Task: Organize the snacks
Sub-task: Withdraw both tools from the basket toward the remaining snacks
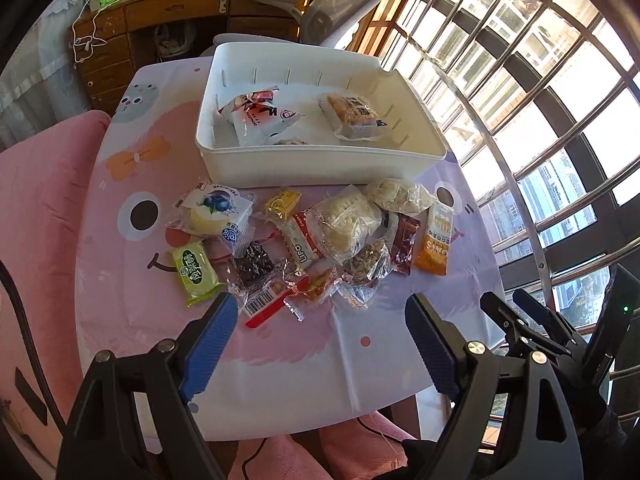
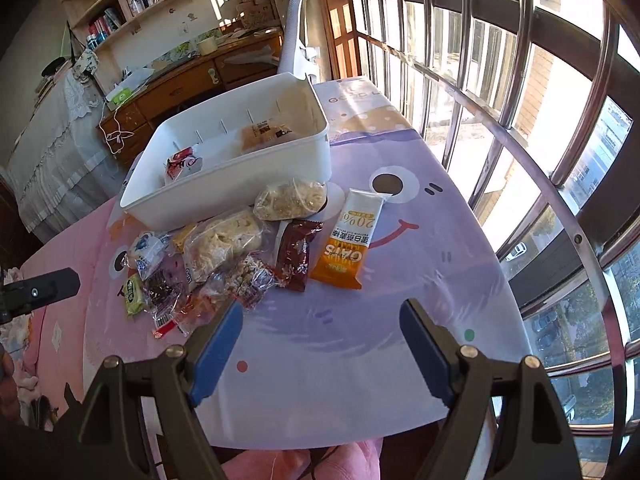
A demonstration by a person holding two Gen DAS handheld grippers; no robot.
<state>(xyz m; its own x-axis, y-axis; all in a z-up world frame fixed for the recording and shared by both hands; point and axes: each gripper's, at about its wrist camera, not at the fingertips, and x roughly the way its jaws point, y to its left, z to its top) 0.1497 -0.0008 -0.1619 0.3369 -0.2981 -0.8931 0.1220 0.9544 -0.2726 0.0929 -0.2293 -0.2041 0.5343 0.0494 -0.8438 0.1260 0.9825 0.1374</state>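
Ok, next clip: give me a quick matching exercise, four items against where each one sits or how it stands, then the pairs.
Items
1. orange oat bar
2. green snack pack
3. red and white packet
4. left gripper

Place or state
A. inside the white bin
B. jaws open, nothing between them
C. on the tablecloth, at the window end of the snack pile
D. on the tablecloth, at the pile's end away from the window

Pairs: 1-C, 2-D, 3-A, 4-B
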